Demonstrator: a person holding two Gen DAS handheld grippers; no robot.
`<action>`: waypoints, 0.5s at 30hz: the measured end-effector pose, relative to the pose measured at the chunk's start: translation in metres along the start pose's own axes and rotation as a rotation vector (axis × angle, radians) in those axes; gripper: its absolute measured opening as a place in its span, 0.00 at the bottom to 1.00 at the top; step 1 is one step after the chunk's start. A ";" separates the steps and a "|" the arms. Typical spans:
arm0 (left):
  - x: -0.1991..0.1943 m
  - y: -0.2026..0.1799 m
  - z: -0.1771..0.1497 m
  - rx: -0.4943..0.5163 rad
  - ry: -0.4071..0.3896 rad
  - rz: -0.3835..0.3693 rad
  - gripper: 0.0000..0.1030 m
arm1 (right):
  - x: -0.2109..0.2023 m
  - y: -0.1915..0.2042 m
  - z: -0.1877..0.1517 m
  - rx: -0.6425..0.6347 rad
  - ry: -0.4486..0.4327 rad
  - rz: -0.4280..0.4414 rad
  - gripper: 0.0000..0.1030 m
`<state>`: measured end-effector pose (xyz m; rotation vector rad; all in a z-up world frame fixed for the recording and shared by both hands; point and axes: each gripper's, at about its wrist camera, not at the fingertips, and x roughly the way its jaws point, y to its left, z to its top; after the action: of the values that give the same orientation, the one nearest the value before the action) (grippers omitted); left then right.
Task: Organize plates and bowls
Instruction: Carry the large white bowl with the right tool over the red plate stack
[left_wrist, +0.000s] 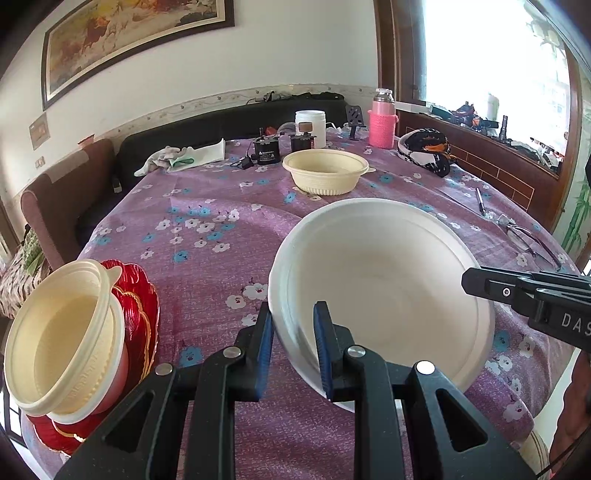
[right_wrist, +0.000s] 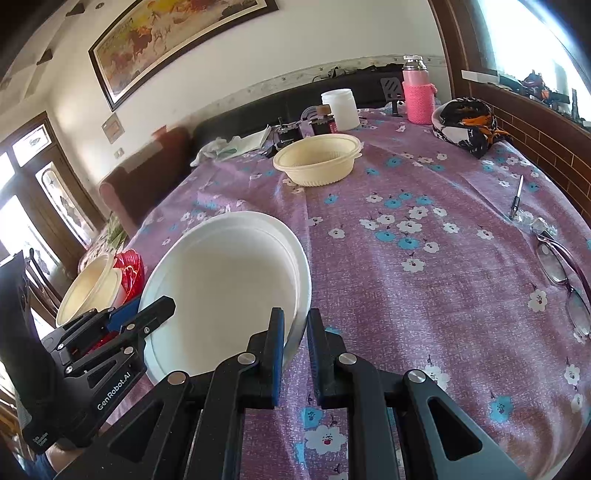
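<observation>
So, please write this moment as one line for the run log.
left gripper: shut on white plate rim | right gripper: shut on opposite rim | cream bowl: far, untouched

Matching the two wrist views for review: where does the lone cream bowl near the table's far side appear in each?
Left wrist: cream bowl sits upper centre, beyond the white plate.
Right wrist: cream bowl sits upper centre, beyond and right of the plate.
Shared landmark: the pink bottle, behind and right of the bowl.
</observation>
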<state>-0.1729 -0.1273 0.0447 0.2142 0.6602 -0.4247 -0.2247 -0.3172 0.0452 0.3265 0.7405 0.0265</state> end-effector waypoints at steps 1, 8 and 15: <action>0.000 0.000 0.000 0.001 -0.001 0.003 0.20 | 0.000 0.000 0.000 -0.001 0.001 0.000 0.13; -0.001 0.000 0.000 0.006 -0.007 0.007 0.20 | 0.000 0.001 -0.001 0.001 0.000 -0.001 0.13; -0.002 -0.002 -0.001 0.012 -0.014 0.015 0.20 | -0.001 0.001 -0.001 0.002 0.000 -0.001 0.13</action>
<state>-0.1757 -0.1284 0.0456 0.2270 0.6417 -0.4157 -0.2255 -0.3159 0.0457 0.3285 0.7403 0.0246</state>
